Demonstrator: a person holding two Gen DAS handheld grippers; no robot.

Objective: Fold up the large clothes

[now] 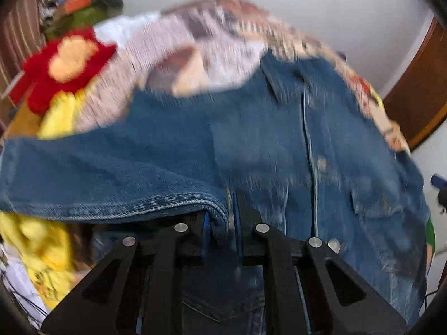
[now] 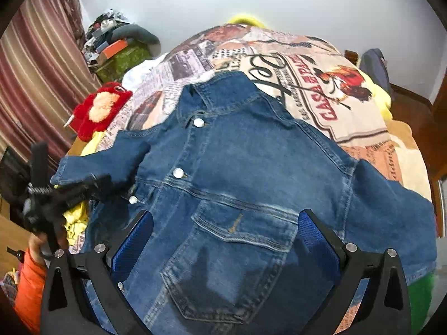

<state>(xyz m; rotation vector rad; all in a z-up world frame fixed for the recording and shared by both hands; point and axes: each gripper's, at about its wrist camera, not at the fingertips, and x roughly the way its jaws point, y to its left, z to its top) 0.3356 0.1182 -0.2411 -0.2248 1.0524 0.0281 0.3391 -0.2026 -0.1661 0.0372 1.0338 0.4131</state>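
Bedroom, white wall behind, striped maroon curtain (image 2: 36, 64) on the left side. One bed covered by a printed newspaper-collage bedspread (image 2: 315, 89). One blue denim jacket (image 2: 251, 173) lay front-up on the bedspread, collar toward the wall, hem toward the cameras. Three metal snap buttons (image 2: 199, 122) counted down the placket in the right wrist view; one flap chest pocket (image 2: 245, 223) below them. One red plush toy (image 2: 97, 111) sat left of the jacket's collar, at the bed edge. Yellow fabric (image 2: 75, 223) bunched left of the jacket, below the plush. One cluttered green stand (image 2: 123, 55) stood beyond the plush, against the wall.

Left gripper (image 1: 222, 223): jaws pressed nearly together, pinching the hemmed cuff of the jacket's sleeve (image 1: 111, 173), which stretched leftward off the jacket body. Left view motion-blurred. Same gripper showed in the right wrist view at the jacket's left sleeve, with one orange-sleeved arm (image 2: 28, 287) holding it.

Right gripper (image 2: 225, 237): jaws spread wide, two blue pads either side of the chest pocket, hovering over the jacket; contact with the cloth couldn't be told.
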